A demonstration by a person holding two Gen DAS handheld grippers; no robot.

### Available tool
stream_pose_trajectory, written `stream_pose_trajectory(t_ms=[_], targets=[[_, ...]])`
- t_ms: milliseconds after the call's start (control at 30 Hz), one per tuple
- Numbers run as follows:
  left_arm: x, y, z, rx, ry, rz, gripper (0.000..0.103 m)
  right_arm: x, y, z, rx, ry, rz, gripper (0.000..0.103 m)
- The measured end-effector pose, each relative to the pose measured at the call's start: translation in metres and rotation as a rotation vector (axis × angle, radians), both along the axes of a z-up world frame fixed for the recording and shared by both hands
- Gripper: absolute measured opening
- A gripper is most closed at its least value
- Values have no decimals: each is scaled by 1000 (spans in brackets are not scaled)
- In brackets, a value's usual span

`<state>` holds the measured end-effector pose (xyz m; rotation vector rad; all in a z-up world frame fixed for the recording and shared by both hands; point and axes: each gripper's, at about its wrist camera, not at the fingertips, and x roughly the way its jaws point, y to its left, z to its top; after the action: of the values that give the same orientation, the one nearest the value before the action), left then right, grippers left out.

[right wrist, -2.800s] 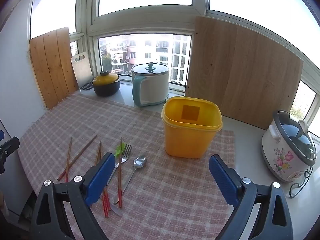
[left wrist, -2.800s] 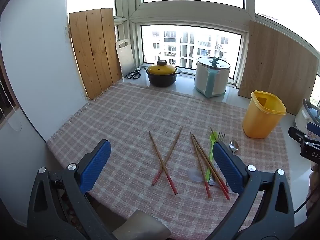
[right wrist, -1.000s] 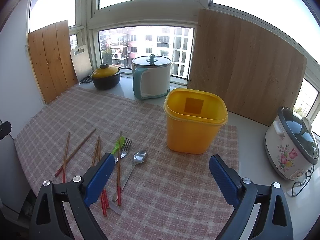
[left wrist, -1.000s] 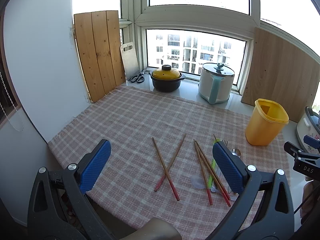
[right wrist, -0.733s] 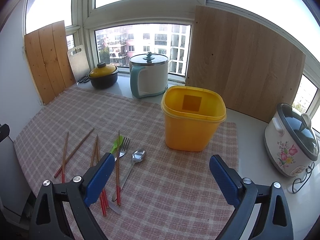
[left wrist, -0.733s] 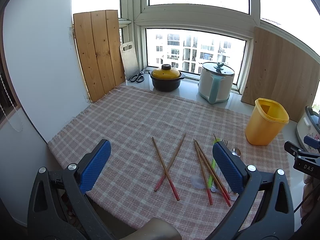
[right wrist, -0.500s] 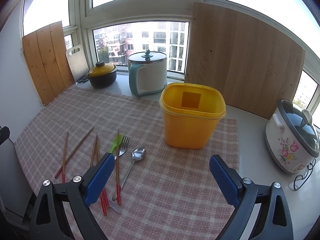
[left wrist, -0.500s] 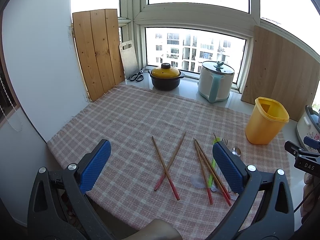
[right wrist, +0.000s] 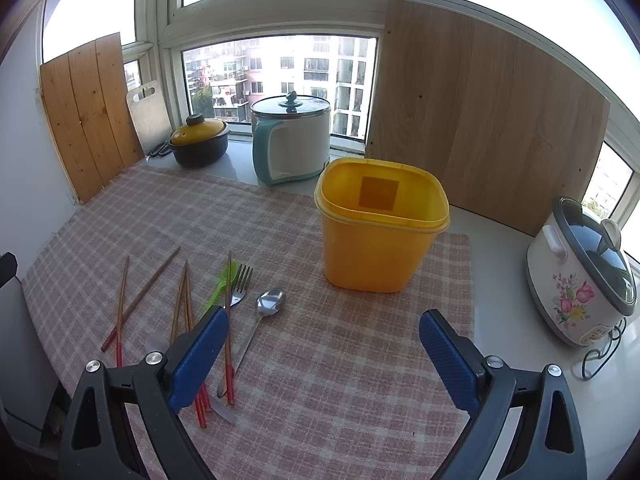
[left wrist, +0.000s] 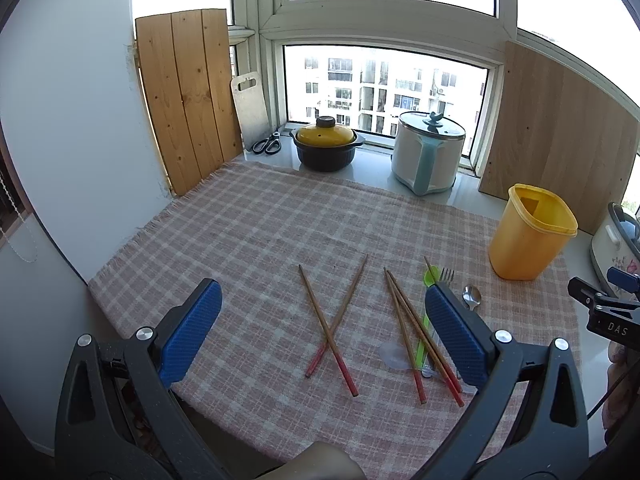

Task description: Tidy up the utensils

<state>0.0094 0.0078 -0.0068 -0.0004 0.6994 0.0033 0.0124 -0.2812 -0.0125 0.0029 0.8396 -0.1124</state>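
Observation:
Two red-tipped wooden chopsticks (left wrist: 328, 320) lie crossed on the checked cloth (left wrist: 260, 232). To their right lie more chopsticks (left wrist: 408, 332), a green plastic spoon (right wrist: 219, 288), a metal fork (right wrist: 239, 286) and a metal spoon (right wrist: 267, 306). An empty yellow container (right wrist: 380, 228) stands upright at the right. My left gripper (left wrist: 320, 324) is open above the near edge, facing the crossed chopsticks. My right gripper (right wrist: 322, 344) is open above the cloth just in front of the container, holding nothing.
On the windowsill stand a black pot with a yellow lid (left wrist: 326, 148), a white and teal cooker (left wrist: 428, 156) and scissors (left wrist: 267, 145). Wooden boards (left wrist: 188, 96) lean left and right. A flowered rice cooker (right wrist: 584, 276) sits at far right.
Both grippers stay open. The right wrist view has drifted slightly, bringing the yellow container a little closer. The utensils have not moved.

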Motion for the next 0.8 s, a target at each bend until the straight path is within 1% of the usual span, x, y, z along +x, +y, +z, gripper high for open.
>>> stream_pose_trajectory(t_ms=[200,367,467,533,567,633,700,767,800], targets=[[6,5,-5,1,20,3,103,2,2,-3,-29,6,-6,100],[15,15,-12,3,51,4,103,4,3,-8,-26,7,13,100],[20,19,-18,17,67,8,103,5,5,-13,-59,6,4,100],[24,25,-24,21,82,9,103,7,3,-17,-62,18,-2,98],[26,28,-27,26,89,12,103,9,2,-20,-49,28,-1,95],[29,32,-32,32,102,12,103,14,-2,-25,-3,57,7,91],[34,38,-39,21,119,2,103,19,-3,-31,41,87,16,84],[38,43,-47,12,128,-10,103,23,-3,-37,75,115,30,81],[40,44,-51,18,132,-16,101,25,-2,-41,85,124,35,80]])
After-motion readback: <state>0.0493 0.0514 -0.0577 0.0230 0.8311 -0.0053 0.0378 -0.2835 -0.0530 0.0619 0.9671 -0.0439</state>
